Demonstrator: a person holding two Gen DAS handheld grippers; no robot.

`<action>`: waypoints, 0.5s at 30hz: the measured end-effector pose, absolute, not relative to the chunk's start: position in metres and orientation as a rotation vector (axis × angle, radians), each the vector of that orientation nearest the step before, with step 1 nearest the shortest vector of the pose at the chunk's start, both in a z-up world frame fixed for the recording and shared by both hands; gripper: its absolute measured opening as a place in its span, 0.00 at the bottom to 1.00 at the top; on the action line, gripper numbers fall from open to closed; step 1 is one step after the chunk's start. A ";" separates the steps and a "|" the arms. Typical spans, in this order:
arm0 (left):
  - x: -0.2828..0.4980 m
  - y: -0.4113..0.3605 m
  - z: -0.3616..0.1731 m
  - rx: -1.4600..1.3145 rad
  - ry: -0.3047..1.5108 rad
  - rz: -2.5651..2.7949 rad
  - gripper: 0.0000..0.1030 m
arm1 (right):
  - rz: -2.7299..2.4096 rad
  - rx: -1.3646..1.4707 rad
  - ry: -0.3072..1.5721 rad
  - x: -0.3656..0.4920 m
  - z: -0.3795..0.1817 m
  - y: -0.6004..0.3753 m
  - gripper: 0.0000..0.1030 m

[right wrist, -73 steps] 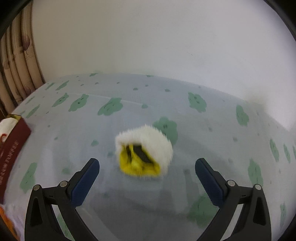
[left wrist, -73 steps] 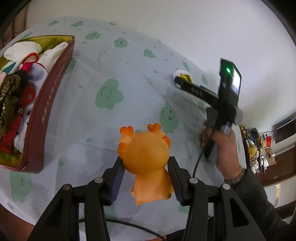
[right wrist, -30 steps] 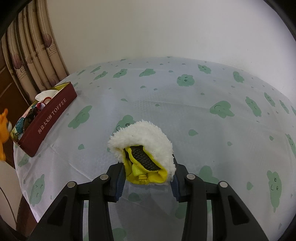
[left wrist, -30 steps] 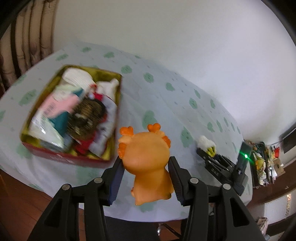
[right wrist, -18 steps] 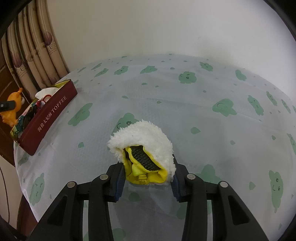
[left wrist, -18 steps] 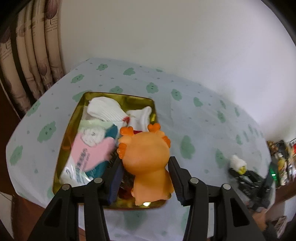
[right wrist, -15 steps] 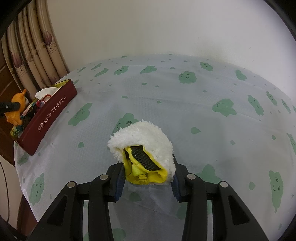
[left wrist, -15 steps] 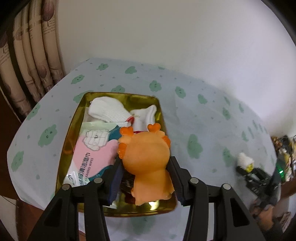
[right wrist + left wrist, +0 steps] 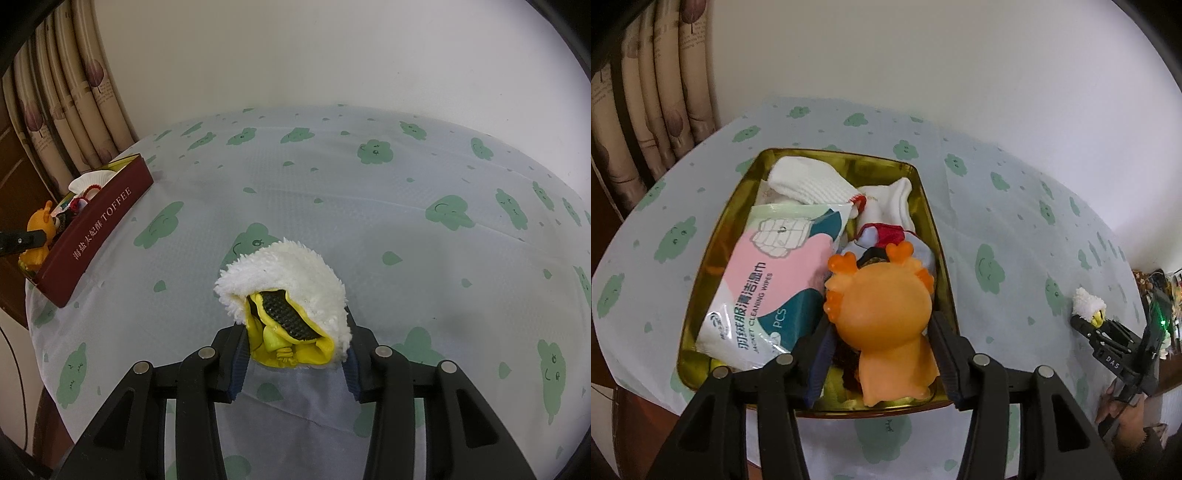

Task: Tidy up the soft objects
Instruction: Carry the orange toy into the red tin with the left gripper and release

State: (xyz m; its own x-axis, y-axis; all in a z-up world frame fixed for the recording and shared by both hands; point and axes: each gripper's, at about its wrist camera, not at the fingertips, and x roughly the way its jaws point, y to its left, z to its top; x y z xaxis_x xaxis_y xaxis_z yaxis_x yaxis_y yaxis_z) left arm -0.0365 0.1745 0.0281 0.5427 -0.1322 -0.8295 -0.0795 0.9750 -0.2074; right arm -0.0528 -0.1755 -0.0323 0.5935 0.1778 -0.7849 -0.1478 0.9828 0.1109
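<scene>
An orange rubber toy animal [image 9: 882, 314] sits between the pads of my left gripper [image 9: 881, 328], whose jaws are opening while the pads still touch the toy. It hangs low over the near right corner of the gold-lined tin [image 9: 929, 218], which holds white socks [image 9: 809, 182], a wet-wipes pack [image 9: 768, 280] and other soft items. My right gripper [image 9: 293, 332] is shut on a white fluffy slipper with a yellow lining [image 9: 288, 273], just above the tablecloth. From the right wrist view the tin [image 9: 96, 225] and the toy [image 9: 38, 229] are at the far left.
A white cloth with green cloud prints [image 9: 406, 221] covers the table. Curtains [image 9: 665, 92] hang behind the tin's far left corner, and the table edge runs just in front of the tin. A hand [image 9: 1123, 410] holds the right gripper at the table's right end.
The left gripper carried the orange toy from the middle of the table to above the tin, then lower into it. The right gripper shut on the fluffy slipper and has since held still.
</scene>
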 end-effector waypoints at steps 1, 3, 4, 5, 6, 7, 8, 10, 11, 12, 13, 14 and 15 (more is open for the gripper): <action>-0.037 0.173 0.028 -0.227 1.007 -0.032 0.51 | 0.189 0.035 0.916 -0.053 -0.032 -0.175 0.39; -0.037 0.172 0.029 -0.219 1.020 -0.018 0.51 | 0.189 0.036 0.917 -0.053 -0.032 -0.175 0.39; -0.039 0.171 0.032 -0.207 1.015 0.001 0.53 | 0.189 0.036 0.917 -0.053 -0.032 -0.175 0.39; -0.040 0.170 0.034 -0.190 1.009 0.019 0.58 | 0.189 0.035 0.916 -0.053 -0.032 -0.175 0.39; -0.042 0.169 0.037 -0.170 0.996 0.030 0.58 | 0.189 0.036 0.917 -0.053 -0.032 -0.175 0.39; -0.043 0.168 0.039 -0.158 0.987 0.039 0.58 | 0.189 0.035 0.917 -0.053 -0.032 -0.175 0.40; -0.043 0.167 0.041 -0.149 0.980 0.046 0.59 | 0.189 0.035 0.916 -0.053 -0.032 -0.175 0.40; -0.045 0.166 0.045 -0.144 0.977 0.049 0.59 | 0.191 0.038 0.916 -0.053 -0.032 -0.175 0.40; -0.045 0.166 0.047 -0.147 0.976 0.046 0.59 | 0.189 0.036 0.916 -0.053 -0.032 -0.175 0.40; -0.046 0.166 0.049 -0.150 0.974 0.039 0.59 | 0.190 0.035 0.916 -0.053 -0.033 -0.175 0.40; -0.048 0.165 0.050 -0.151 0.971 0.038 0.59 | 0.191 0.035 0.916 -0.053 -0.033 -0.175 0.40; -0.051 0.163 0.052 -0.148 0.972 0.048 0.59 | 0.192 0.035 0.916 -0.053 -0.033 -0.175 0.40; -0.052 0.162 0.053 -0.141 0.974 0.059 0.59 | 0.192 0.034 0.916 -0.053 -0.033 -0.174 0.40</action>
State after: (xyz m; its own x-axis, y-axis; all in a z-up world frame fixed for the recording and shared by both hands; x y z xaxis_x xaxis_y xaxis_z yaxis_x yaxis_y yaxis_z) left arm -0.0524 0.1624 0.0533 0.5610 -0.0134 -0.8277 -0.1132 0.9892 -0.0928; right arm -0.0531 -0.1744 -0.0335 0.5930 0.1799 -0.7849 -0.1507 0.9823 0.1112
